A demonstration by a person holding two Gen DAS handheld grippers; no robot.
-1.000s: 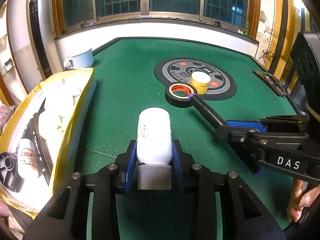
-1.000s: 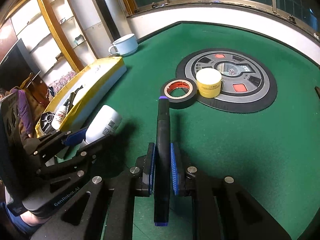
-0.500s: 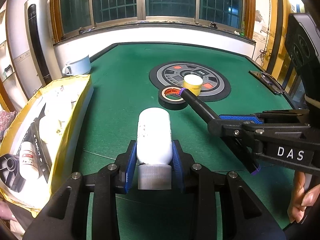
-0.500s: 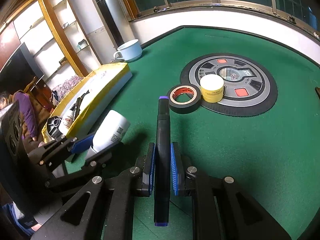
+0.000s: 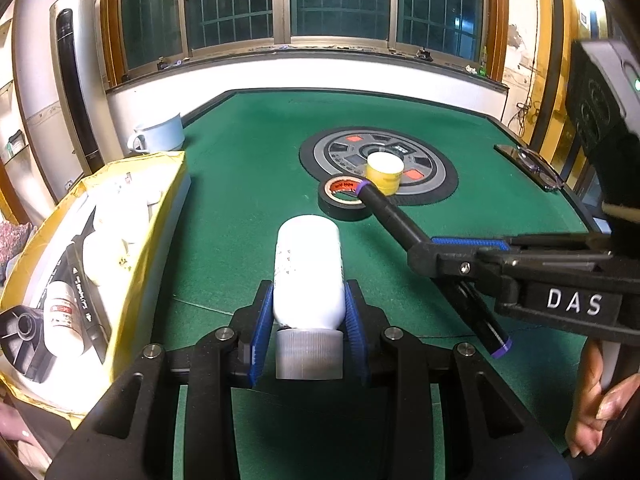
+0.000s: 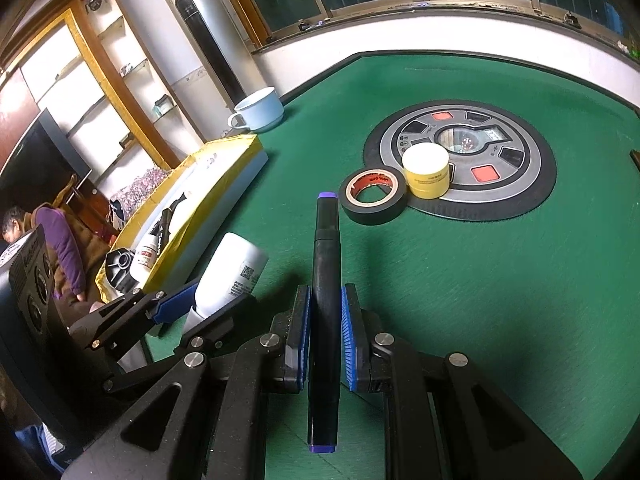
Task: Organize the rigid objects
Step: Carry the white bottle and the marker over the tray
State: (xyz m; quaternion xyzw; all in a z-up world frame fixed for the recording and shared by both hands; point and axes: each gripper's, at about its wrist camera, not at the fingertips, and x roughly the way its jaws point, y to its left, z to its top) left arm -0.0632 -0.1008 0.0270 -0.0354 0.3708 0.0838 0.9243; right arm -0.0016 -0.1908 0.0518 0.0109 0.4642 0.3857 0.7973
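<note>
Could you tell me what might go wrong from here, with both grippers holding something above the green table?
1. The left gripper clamps the white bottle near its cap end, so the long body could pivot or slip.
2. The right gripper holds the black marker close beside the bottle; they might knock together.
3. The yellow box already looks crowded, so added items may not settle.

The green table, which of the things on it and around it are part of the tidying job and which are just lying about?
Part of the job:
white bottle, held in the left gripper
black marker, held in the right gripper
roll of black tape
yellow jar
yellow box

Just lying about:
blue mug
glasses
round centre panel
</note>
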